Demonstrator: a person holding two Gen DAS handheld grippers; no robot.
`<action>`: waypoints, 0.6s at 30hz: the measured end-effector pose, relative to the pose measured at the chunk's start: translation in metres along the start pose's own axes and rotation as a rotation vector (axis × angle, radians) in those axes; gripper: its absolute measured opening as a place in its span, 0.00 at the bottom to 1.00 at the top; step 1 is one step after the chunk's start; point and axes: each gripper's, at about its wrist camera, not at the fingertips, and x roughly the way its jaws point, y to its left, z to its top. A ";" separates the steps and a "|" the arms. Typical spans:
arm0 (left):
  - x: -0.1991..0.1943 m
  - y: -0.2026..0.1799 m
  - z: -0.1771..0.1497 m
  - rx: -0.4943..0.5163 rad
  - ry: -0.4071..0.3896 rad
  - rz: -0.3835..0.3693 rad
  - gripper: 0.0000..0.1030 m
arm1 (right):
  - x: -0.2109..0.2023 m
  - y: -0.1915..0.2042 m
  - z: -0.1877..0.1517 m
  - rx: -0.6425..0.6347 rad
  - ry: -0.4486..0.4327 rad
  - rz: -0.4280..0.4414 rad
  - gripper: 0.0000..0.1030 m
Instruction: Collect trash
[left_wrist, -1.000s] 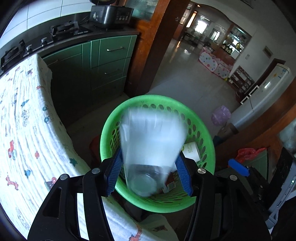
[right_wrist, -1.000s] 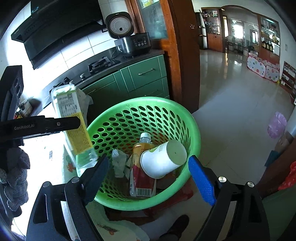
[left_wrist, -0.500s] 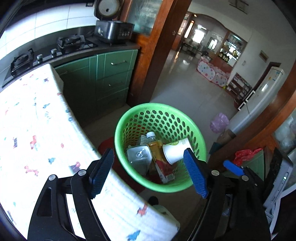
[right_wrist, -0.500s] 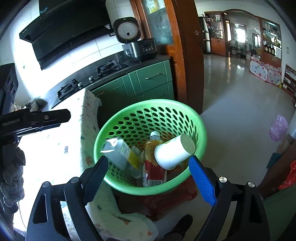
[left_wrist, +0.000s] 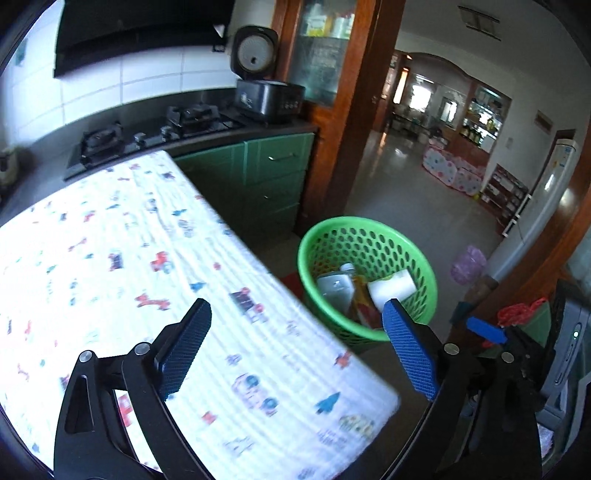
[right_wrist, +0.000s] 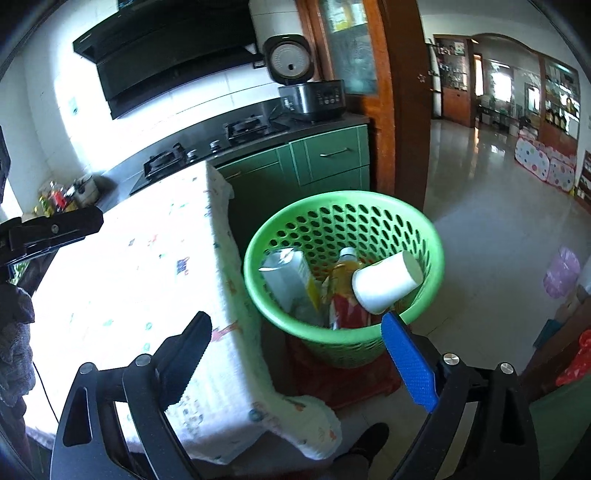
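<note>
The trash, a clear bottle (right_wrist: 290, 277), a juice bottle (right_wrist: 345, 295) and a paper cup (right_wrist: 386, 282), lies inside the green basket (right_wrist: 436, 240) beside the table (left_wrist: 110, 258). Both the left gripper (left_wrist: 295, 343) and the right gripper (right_wrist: 295, 347) are wide apart and hold nothing. I judge collecting nearly finished; next comes looking for leftover trash.

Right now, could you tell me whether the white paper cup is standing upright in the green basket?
No, the white paper cup lies tipped on its side atop the other trash in the green basket.
</note>
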 end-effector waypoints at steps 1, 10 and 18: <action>-0.007 0.001 -0.004 0.005 -0.011 0.011 0.93 | -0.002 0.005 -0.002 -0.009 -0.003 0.004 0.89; -0.051 0.020 -0.034 0.000 -0.062 0.131 0.95 | -0.015 0.037 -0.019 -0.084 0.000 -0.014 0.90; -0.074 0.041 -0.062 -0.040 -0.066 0.222 0.95 | -0.020 0.051 -0.030 -0.087 0.012 -0.004 0.90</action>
